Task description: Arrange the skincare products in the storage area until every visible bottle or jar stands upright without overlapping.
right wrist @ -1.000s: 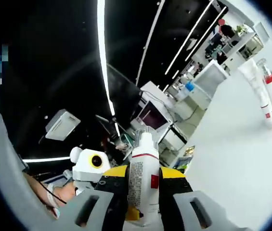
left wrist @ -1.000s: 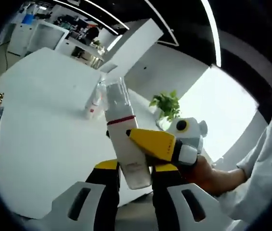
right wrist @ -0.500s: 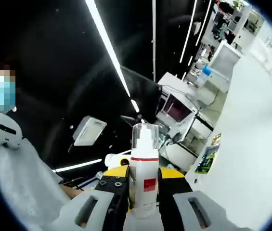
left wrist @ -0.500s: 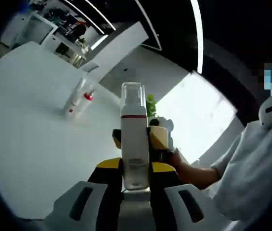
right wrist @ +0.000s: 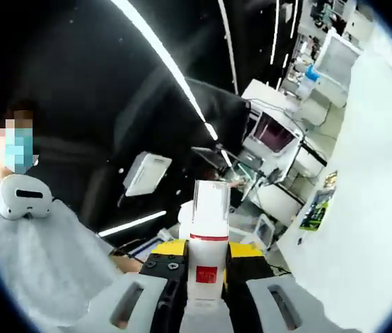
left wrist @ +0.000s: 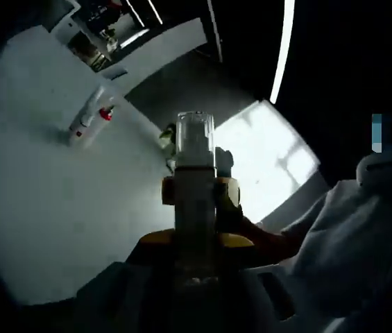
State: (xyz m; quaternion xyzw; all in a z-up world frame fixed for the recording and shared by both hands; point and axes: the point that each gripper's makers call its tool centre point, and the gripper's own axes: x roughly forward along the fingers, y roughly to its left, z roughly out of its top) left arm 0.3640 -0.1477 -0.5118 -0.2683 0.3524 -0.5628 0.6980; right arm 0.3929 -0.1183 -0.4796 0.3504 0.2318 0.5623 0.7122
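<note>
Aloft, both grippers pinch one pump bottle: left gripper and right gripper fingers closed on it above the desk.

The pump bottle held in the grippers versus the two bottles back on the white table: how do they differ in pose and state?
The pump bottle is gripped between the jaws off the table; the two bottles stand free, side by side, on the white table. The pump bottle has a clear cap; one table bottle shows red at its top. All are whitish.

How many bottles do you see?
3: one bottle held between both grippers, and two more far off on the white table. Others may be hidden.
</note>
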